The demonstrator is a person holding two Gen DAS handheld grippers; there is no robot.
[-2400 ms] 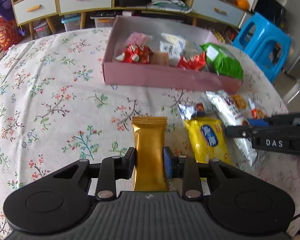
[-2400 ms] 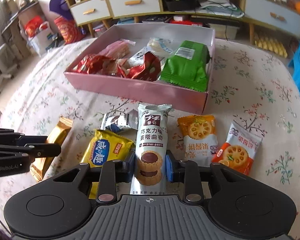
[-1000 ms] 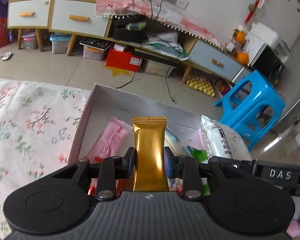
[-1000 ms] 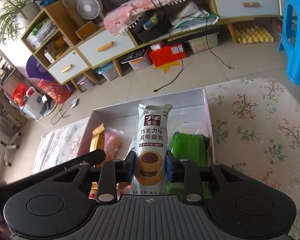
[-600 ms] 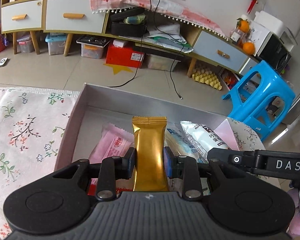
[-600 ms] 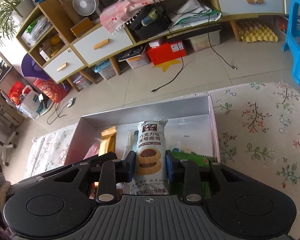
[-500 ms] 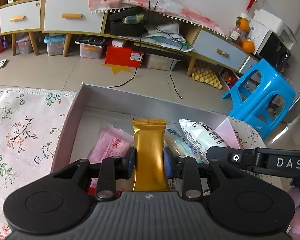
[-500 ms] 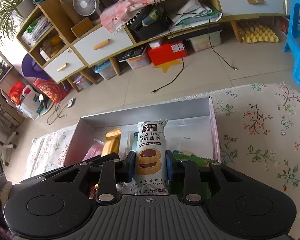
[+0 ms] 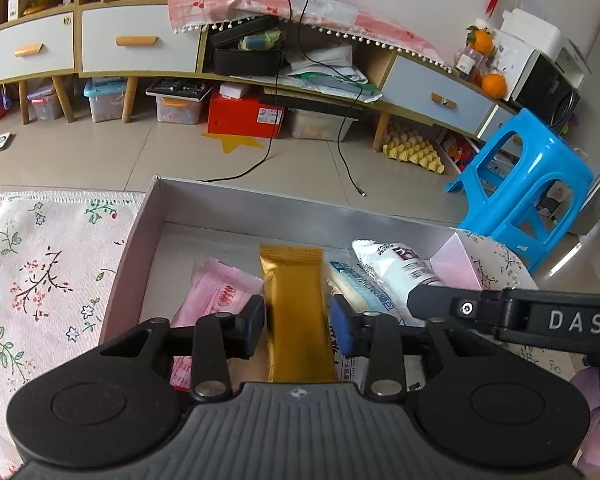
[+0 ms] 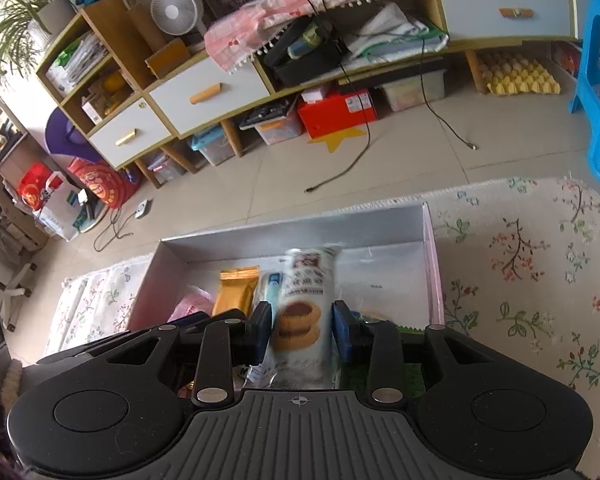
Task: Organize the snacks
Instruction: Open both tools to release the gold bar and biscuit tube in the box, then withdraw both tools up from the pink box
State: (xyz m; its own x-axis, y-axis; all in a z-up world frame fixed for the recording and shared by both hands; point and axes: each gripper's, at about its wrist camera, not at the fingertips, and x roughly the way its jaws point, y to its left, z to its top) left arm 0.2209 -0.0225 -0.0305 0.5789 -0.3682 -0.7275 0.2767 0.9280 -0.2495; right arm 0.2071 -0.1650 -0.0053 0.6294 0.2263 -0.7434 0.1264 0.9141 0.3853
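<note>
Left wrist view: four snack packets (image 9: 296, 304), one box (image 9: 260, 212).

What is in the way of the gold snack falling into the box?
Nothing visible blocks it. The left gripper is opening, its pads already clear of the gold snack, which hangs over the open box. Below lie only snacks already in it: a pink packet and a blue-white one.

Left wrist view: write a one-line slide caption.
Left gripper opening around a gold snack bar over the pink box, the right gripper alongside.
</note>
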